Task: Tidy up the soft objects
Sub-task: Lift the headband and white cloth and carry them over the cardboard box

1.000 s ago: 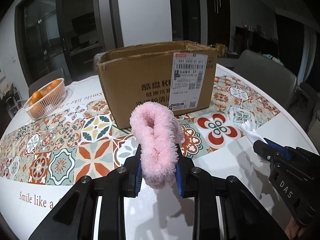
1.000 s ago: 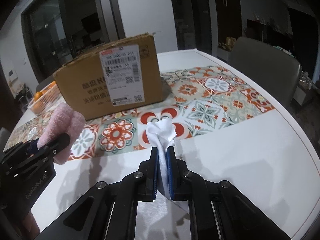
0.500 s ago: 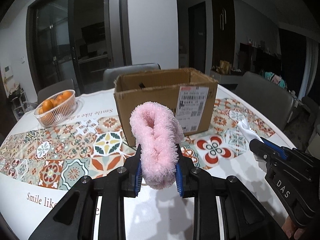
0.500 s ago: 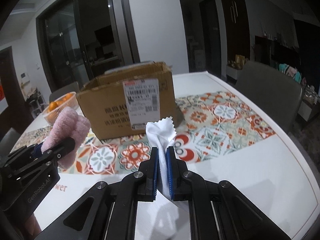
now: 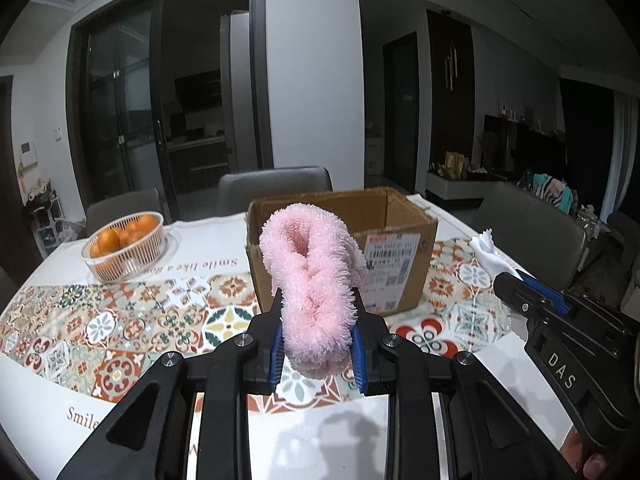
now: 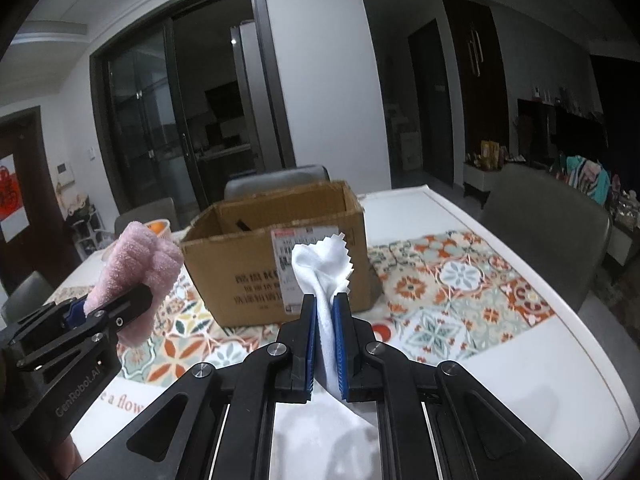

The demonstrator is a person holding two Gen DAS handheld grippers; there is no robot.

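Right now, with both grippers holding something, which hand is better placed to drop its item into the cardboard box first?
Left, by a small margin. The left gripper holds the pink fluffy cloth lined up with the cardboard box opening, while the right gripper, holding the white cloth, faces the box's labelled side wall.

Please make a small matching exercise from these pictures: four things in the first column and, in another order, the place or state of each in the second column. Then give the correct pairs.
Things
1. fluffy pink cloth
2. white cloth
3. cardboard box
4. oranges

Place or state
A. in a white basket at the far left of the table
B. clamped in the right gripper
C. open at the top, standing on the patterned tablecloth
D. clamped in the left gripper

Pairs: 1-D, 2-B, 3-C, 4-A
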